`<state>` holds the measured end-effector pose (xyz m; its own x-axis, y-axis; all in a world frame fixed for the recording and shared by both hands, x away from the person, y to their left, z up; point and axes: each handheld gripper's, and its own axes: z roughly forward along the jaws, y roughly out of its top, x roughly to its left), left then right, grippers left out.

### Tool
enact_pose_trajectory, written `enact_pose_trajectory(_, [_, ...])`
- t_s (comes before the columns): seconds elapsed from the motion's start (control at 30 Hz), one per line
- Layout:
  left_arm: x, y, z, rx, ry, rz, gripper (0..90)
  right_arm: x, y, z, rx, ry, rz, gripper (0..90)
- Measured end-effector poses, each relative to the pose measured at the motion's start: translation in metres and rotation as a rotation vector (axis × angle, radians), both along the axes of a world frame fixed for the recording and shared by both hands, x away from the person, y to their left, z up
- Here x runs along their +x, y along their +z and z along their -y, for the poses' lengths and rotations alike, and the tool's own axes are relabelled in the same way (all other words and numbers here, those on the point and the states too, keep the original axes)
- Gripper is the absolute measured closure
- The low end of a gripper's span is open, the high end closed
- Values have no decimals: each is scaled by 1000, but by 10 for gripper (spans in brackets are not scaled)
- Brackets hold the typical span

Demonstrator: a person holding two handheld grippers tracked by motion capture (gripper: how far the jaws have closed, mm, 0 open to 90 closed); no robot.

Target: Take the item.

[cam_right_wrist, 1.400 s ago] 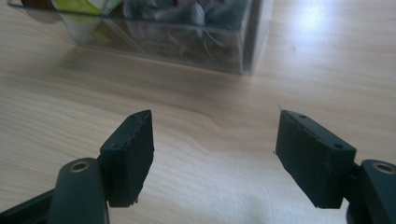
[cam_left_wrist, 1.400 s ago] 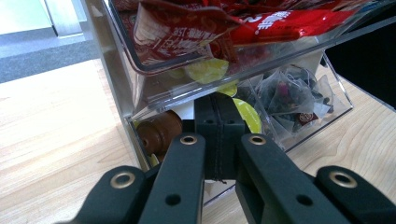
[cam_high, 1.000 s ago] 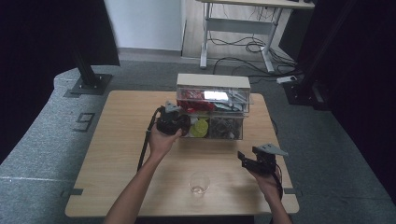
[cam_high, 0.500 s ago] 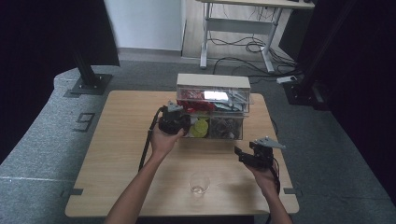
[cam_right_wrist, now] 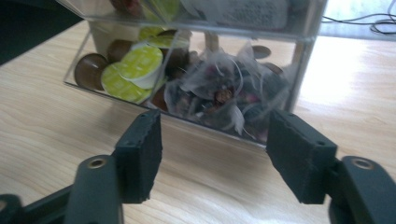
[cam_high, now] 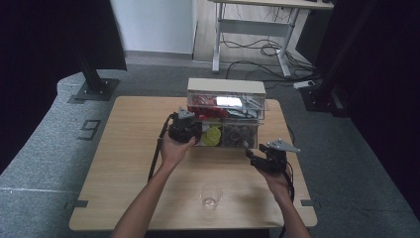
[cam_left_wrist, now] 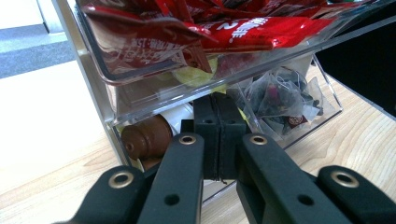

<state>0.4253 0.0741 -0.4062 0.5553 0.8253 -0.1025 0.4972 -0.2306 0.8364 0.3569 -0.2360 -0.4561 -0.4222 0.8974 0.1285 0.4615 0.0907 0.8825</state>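
You see a clear glass (cam_high: pixel 210 197) upright on the table's (cam_high: pixel 124 148) near edge. A desk frame (cam_high: pixel 252 29) and floor cables (cam_high: pixel 252 52) lie beyond its far side.

On the desk (cam_high: pixel 129 148), the left gripper (cam_high: pixel 190 131) presses against the lower drawer front of a clear organizer (cam_high: pixel 225 111). The right gripper (cam_high: pixel 255 157) hovers just off its right corner, nothing between its closing jaws. A glass (cam_high: pixel 211 197) stands near the front edge.

A wooden table (cam_high: pixel 124 148) carries a clear drawer organizer (cam_high: pixel 225 116) and a glass (cam_high: pixel 211 197).
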Motion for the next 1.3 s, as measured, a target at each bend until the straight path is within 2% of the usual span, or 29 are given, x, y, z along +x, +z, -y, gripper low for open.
enact_pose_trajectory(0.23, [1,0,0,0,-5,-4,893,7,2,-6,-23,25,8,435])
enact_pose_trajectory(0.27, [1,0,0,0,-4,-4,895,9,2,-8,-30,27,11,466])
enact_pose_trajectory(0.5, [1,0,0,3,-5,-1,895,17,0,-13,-29,51,5,508])
enact_pose_trajectory(0.93, [1,0,0,6,-9,-1,889,27,-2,-18,-50,57,-7,511])
enact_pose_trajectory(1.1, [0,0,0,4,-10,0,888,32,-6,-23,-34,59,-20,505])
enact_pose_trajectory(1.3, [0,0,0,4,-11,0,887,37,-9,-29,-63,62,-16,505])
